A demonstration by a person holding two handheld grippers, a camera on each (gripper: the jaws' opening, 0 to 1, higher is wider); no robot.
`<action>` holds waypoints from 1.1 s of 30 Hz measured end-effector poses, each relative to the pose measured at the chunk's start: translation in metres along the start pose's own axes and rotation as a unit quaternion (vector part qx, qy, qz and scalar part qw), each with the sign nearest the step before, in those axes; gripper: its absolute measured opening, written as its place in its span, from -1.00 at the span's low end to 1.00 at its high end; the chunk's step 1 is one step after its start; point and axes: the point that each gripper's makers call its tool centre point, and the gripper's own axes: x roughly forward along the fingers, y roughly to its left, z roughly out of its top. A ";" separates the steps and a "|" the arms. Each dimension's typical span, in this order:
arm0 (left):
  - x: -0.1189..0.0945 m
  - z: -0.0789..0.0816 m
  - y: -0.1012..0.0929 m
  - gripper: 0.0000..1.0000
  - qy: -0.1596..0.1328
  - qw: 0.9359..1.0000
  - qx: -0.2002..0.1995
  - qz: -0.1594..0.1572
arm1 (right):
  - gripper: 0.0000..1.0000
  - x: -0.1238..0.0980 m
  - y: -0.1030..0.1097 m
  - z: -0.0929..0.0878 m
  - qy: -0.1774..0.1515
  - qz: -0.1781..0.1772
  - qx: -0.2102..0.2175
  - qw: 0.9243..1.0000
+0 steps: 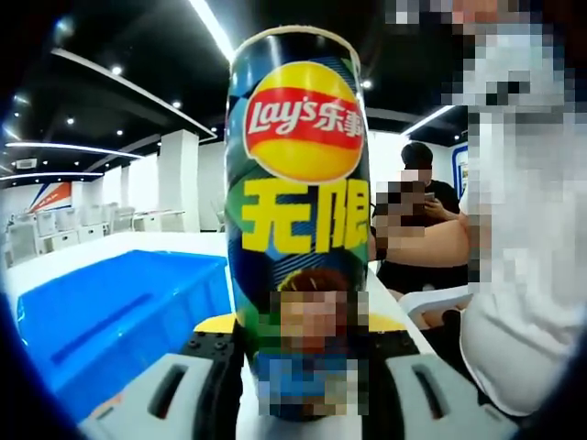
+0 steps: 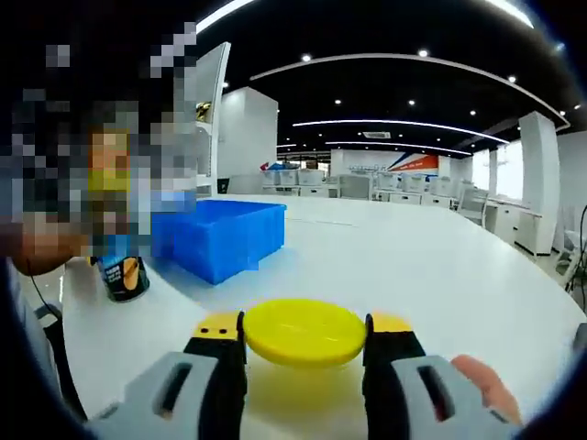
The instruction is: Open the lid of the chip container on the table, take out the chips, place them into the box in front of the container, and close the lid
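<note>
In the left gripper view a tall Lay's chip can (image 1: 298,211) stands upright, its top without a lid. My left gripper (image 1: 303,353) is shut on the can's lower part. In the right gripper view my right gripper (image 2: 304,341) is shut on the round yellow lid (image 2: 304,332), held flat just above the white table (image 2: 440,266). The chip can (image 2: 121,266) shows at the left of that view, partly hidden by mosaic. The blue box (image 2: 220,236) sits on the table beside the can; it also lies at the lower left as the blue box (image 1: 119,316) in the left gripper view.
A person in white (image 1: 523,266) stands close on the right of the left gripper view, and another person (image 1: 417,215) sits behind. White desks and chairs (image 2: 394,188) line the far side of the room. A fingertip (image 2: 481,380) rests by my right gripper.
</note>
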 end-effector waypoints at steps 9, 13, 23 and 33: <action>0.000 0.000 0.000 -0.01 -0.002 1.000 -0.001 0.000 | -0.11 0.001 -0.003 -0.006 0.008 -0.005 -0.011 1.000; 0.000 0.000 0.000 -0.01 -0.001 1.000 -0.002 0.000 | -0.11 0.002 -0.006 -0.012 0.023 -0.009 -0.020 0.999; 0.000 0.000 0.000 -0.01 -0.001 1.000 -0.003 0.001 | 0.07 -0.002 -0.008 -0.014 0.037 -0.005 -0.001 0.999; 0.000 0.000 0.000 -0.01 -0.002 1.000 -0.004 0.001 | 0.05 -0.007 -0.008 -0.003 0.013 -0.007 0.006 1.000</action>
